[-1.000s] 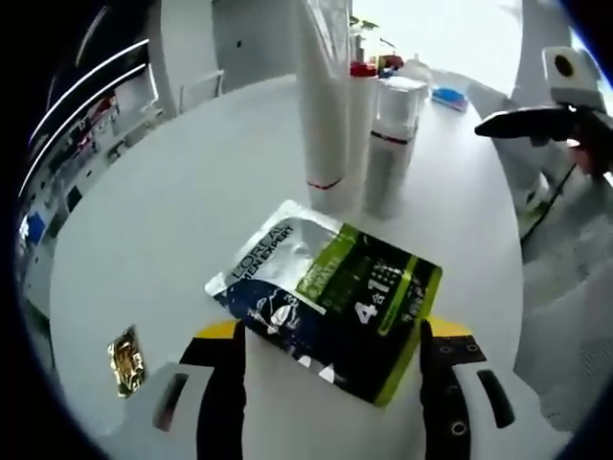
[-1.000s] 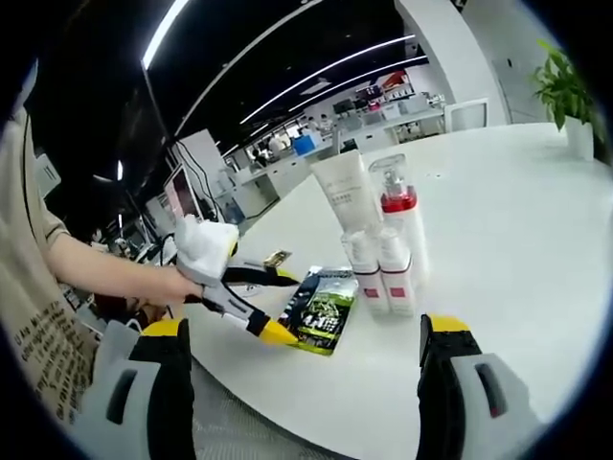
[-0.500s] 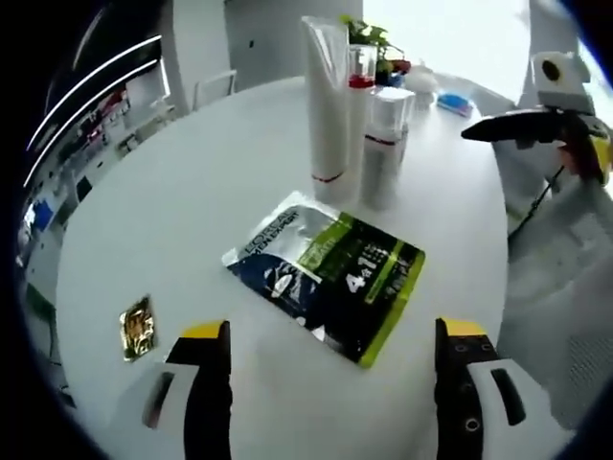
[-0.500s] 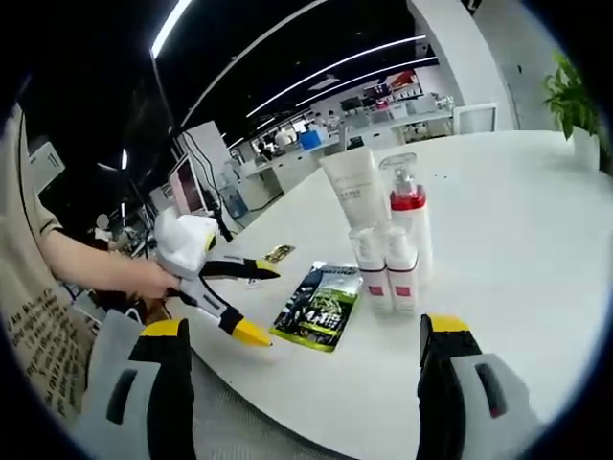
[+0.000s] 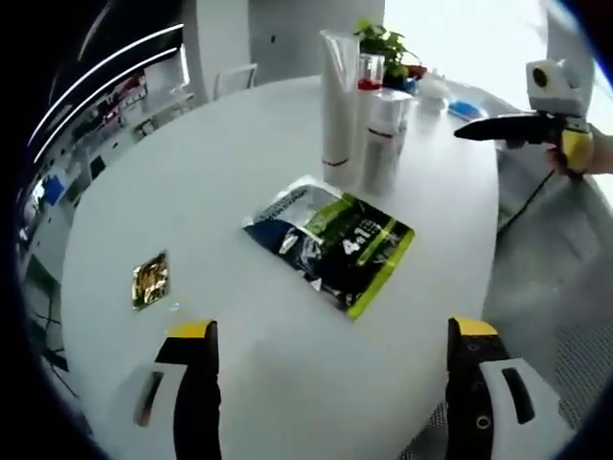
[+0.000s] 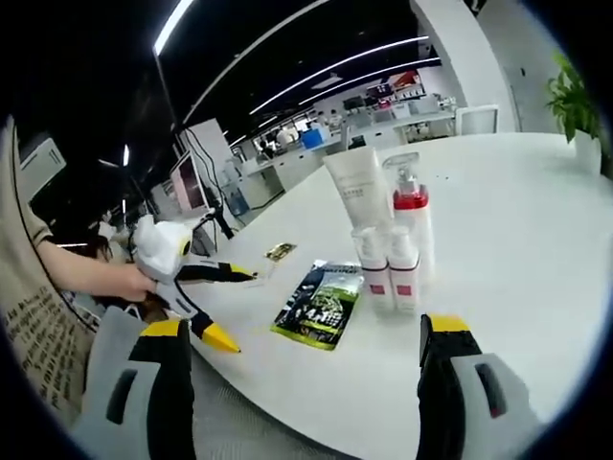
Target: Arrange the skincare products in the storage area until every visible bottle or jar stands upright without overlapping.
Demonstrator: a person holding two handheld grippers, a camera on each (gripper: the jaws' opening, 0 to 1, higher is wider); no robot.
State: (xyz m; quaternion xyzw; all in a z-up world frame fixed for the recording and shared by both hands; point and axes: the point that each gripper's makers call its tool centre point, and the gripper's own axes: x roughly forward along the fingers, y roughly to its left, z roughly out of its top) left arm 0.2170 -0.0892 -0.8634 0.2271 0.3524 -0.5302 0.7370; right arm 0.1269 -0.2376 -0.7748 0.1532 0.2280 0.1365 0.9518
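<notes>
On the round white table point(image 5: 239, 172) a dark sachet point(image 5: 330, 240) with a green edge lies flat, and just beyond it a tight cluster of skincare products stands upright: a tall white tube point(image 5: 338, 96) on its cap, a pump bottle point(image 6: 410, 216) with a red collar, and 2 small white bottles point(image 6: 388, 268) with red labels, side by side and touching. A small gold packet point(image 5: 150, 280) lies well apart from them, off to the sachet's left in the left gripper view.

The left gripper point(image 5: 330, 335) is held low over the near edge of the table, its 2 yellow-tipped jaws spread wide with nothing between them; the sachet lies ahead of the tips, not touched. In the right gripper view that same gripper point(image 6: 215, 302) shows from the side, gripped in a person's hand point(image 6: 134, 283), the bare forearm reaching in from the left, jaws parted and pointing towards the sachet.

The right gripper point(image 6: 302, 331) is level at the table's rim, facing the bottles, its jaws also wide apart and empty. In the left gripper view it point(image 5: 503, 126) sits out past the table's far right side, near the cluster, held in a hand point(image 5: 589, 153) at the picture's edge.
</notes>
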